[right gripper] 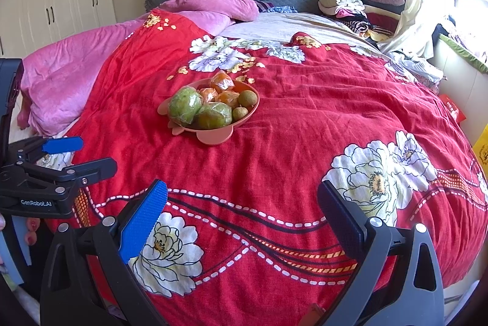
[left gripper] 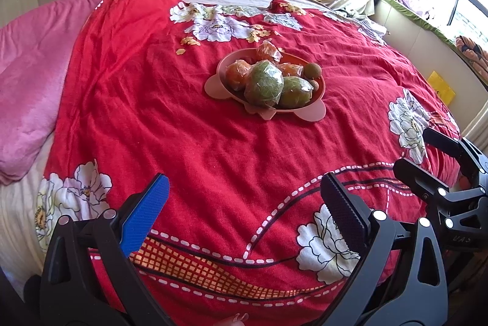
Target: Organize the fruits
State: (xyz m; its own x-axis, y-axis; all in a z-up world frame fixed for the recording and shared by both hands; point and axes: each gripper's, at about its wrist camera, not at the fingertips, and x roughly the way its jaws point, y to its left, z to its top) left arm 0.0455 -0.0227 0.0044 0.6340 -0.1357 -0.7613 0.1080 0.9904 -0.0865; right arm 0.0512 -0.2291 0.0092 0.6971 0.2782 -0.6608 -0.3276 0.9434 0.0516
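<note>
Both tools hang spread and empty over the red bedspread (left gripper: 189, 149), left tool (left gripper: 244, 204) and right tool (right gripper: 242, 210) side by side. The fruit (right gripper: 210, 106) sits heaped in the pink dish (right gripper: 215, 137) well ahead, around twelve o'clock from the left tool, eleven from the right. Neither looks clearly nearer, I'd say.

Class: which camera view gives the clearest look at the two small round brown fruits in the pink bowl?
The right wrist view: both small round brown fruits show unobstructed in the pink bowl. The left wrist view shows one fully; the other peeks out behind wrapped green fruit.
</note>
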